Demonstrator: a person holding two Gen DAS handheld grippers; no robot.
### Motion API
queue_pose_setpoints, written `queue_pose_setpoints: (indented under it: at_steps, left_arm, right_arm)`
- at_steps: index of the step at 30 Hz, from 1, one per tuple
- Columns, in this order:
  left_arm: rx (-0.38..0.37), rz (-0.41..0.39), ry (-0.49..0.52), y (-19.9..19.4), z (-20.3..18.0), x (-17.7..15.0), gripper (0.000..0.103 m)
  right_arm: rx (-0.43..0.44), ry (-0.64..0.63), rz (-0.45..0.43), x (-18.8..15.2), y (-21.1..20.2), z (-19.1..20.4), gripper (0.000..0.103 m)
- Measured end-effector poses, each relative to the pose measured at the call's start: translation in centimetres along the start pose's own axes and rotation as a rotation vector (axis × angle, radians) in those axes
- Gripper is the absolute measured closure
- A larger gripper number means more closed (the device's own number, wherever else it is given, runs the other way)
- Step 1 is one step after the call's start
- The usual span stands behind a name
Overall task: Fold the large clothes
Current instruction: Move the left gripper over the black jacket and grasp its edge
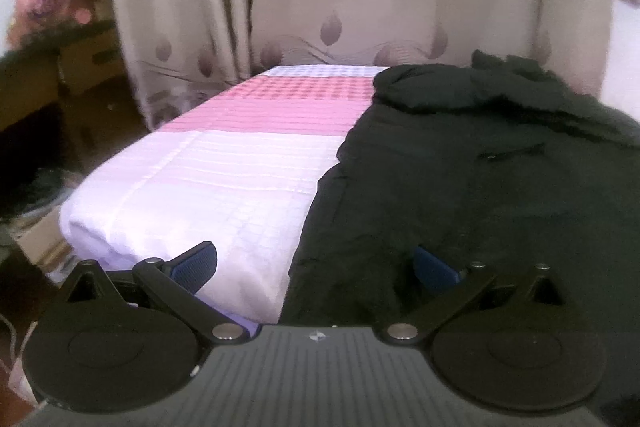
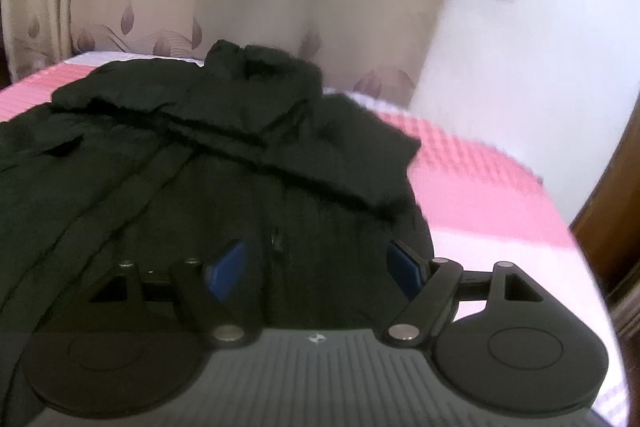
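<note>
Now the big black coat (image 1: 480,187) lies spread on the pink and white bed cover (image 1: 208,179), its collar end by the curtain (image 1: 320,7). Both grippers sit at its near hem with fingers wide apart, holding nothing. The left gripper (image 1: 316,267) is over the coat's left edge, and the right gripper (image 2: 316,267) is nearer its right edge. I think each should bite a good bunch of hem, then lift together toward the collar so the fold stays straight.

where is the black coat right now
The black coat lies spread on the pink and white bedspread, filling the right side of the left wrist view, collar toward the curtain.
</note>
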State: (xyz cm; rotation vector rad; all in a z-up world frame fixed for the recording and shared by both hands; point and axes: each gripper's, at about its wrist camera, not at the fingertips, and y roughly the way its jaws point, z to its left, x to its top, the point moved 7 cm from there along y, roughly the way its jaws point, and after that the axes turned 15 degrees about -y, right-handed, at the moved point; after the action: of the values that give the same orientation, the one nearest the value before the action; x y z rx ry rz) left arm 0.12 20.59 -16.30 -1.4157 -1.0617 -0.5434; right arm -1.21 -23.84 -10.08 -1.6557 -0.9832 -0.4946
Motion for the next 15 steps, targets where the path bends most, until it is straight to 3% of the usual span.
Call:
queue_pose_setpoints:
  at_steps: [4, 8, 13, 15]
  left_arm:
    - [-0.093, 0.06, -0.06, 0.4, 1.8, 0.0, 0.0]
    - [-0.137, 0.099, -0.138, 0.8, 4.2, -0.2, 0.0]
    - [-0.337, 0.254, -0.229, 1.2, 4.7, -1.5, 0.002]
    - [-0.424, 0.312, -0.228, 0.9, 4.0, -2.2, 0.013]
  right_arm:
    - [0.084, 0.111, -0.01, -4.9, -3.1, -2.3, 0.025]
    - [0.075, 0.172, 0.017, -9.6, -5.6, -4.2, 0.025]
    - [0.188, 0.377, 0.028, -14.2, -6.9, -5.3, 0.025]
    - [0.223, 0.442, 0.015, -15.1, -7.2, -5.4, 0.025]
